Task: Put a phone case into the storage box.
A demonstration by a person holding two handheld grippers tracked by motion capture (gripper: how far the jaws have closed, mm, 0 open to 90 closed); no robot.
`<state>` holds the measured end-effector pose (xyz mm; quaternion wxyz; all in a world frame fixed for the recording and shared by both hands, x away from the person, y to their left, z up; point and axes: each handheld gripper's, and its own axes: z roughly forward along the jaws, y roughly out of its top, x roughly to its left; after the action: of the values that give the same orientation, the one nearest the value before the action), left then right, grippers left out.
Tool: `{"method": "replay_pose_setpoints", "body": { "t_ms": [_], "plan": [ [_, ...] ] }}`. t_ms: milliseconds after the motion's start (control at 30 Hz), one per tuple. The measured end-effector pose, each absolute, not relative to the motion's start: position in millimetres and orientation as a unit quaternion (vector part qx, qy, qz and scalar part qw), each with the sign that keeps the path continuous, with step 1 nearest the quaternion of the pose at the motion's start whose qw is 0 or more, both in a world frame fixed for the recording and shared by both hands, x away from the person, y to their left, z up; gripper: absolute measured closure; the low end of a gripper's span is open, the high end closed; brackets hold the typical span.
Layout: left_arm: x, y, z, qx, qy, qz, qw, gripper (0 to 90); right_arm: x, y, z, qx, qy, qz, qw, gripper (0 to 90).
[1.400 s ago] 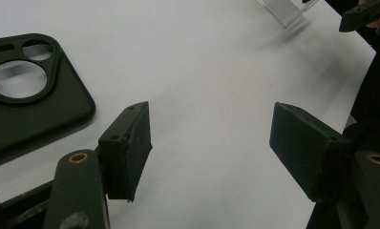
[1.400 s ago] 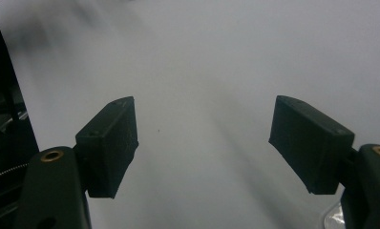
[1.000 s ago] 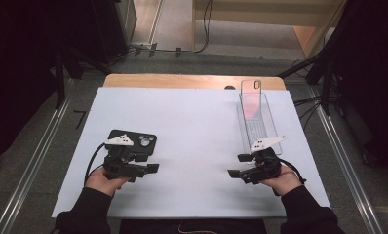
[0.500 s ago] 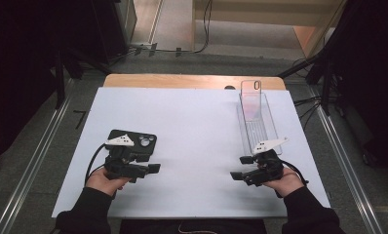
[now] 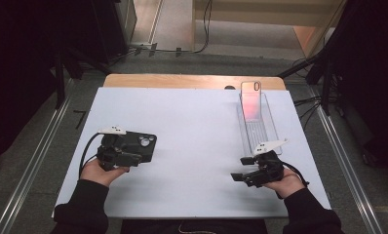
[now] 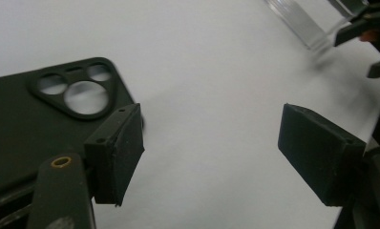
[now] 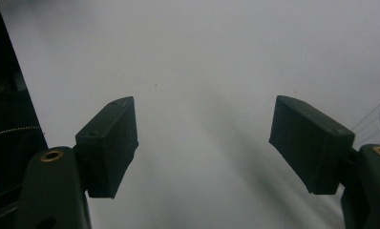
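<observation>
While the high view looks down, a black phone case (image 5: 136, 145) lies flat on the white bench (image 5: 197, 141) beside the left claw (image 5: 133, 158). Its jaws, just opening, stand wide and empty in the left gripper view, beside the case. The right claw (image 7: 202, 143) gapes, empty.
</observation>
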<state>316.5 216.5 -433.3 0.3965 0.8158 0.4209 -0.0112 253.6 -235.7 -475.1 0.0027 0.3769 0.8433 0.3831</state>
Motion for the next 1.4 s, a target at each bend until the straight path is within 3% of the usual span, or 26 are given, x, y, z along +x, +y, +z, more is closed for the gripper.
{"method": "replay_pose_setpoints", "body": {
  "t_ms": [1033, 1267, 1400],
  "plan": [
    [407, 246, -438, 0.794, 0.489, 0.021, 0.360, 30.0, 252, -238, -476, 0.380, 0.842, 0.383, 0.005, 22.6],
    [423, 248, -449, 0.791, 0.507, 0.042, 0.341, 44.3, 251, -239, -476, 0.381, 0.842, 0.382, 0.004, 22.6],
    [427, 254, -453, 0.795, 0.508, 0.069, 0.322, 76.2, 249, -241, -476, 0.385, 0.840, 0.382, 0.006, 22.6]
  ]
}}
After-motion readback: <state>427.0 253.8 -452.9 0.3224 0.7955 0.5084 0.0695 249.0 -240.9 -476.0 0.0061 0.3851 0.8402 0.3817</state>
